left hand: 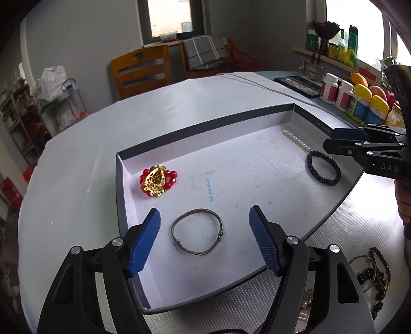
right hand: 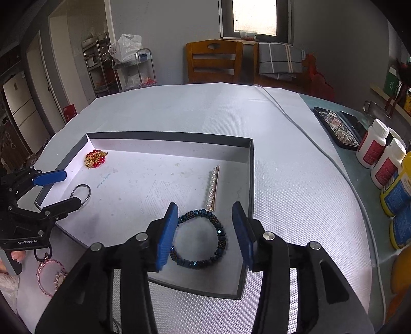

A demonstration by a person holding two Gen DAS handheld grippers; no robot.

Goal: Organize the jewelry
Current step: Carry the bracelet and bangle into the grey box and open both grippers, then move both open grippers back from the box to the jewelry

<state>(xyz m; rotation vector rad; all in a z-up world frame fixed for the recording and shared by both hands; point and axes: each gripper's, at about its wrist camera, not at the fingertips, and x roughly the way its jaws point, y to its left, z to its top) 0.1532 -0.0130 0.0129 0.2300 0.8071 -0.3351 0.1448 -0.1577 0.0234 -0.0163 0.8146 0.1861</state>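
Domestic dining room. Evidence: wooden chairs [right hand: 214, 61] at the far side of the bench [right hand: 282, 144], refrigerator [right hand: 19, 102] far left, supplement bottles [right hand: 372, 144] and fruit [left hand: 359, 78] at right.

Daylight comes in through the windows [left hand: 169, 15] at the back. The white table cover [right hand: 282, 179] shines bright. The pictures are sharp, but bend and go dark at the corners.

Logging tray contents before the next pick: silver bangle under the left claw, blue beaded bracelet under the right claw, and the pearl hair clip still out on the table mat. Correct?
Not quite. The pearl hair clip already lies inside the tray, just beyond the blue beaded bracelet, as the right wrist view shows. The silver bangle is as you say.
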